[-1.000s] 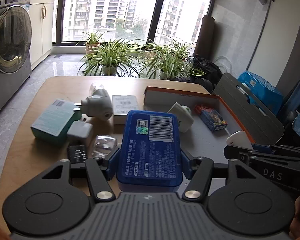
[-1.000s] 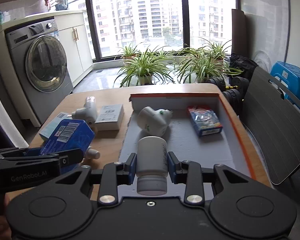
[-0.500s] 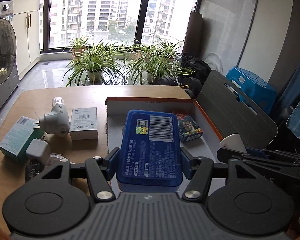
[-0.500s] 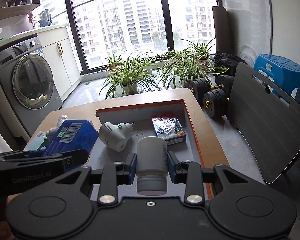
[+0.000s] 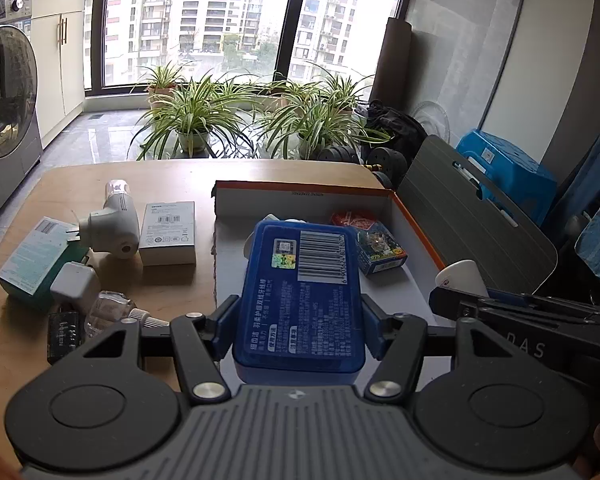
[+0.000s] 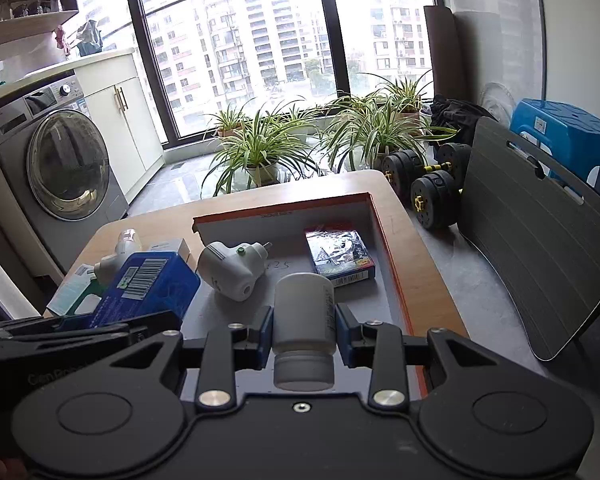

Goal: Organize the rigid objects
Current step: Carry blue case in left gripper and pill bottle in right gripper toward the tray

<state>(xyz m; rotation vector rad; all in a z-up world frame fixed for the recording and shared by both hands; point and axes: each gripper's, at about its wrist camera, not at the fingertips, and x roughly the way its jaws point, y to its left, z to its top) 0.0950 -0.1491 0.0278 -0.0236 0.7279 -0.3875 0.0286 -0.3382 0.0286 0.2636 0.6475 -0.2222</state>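
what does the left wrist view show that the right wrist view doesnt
Only the left wrist view: the white charger cube, clear bottle and black item on the table.
Only the right wrist view: the whole white plug adapter in the tray, and the dumbbells.
Both: blue case in the left claw, white bottle in the right claw, card pack.

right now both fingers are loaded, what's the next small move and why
Probably lower the white bottle held in the right gripper into the orange-edged box and release: it hangs over bare floor near the card pack. The left gripper holds the blue case beside it.
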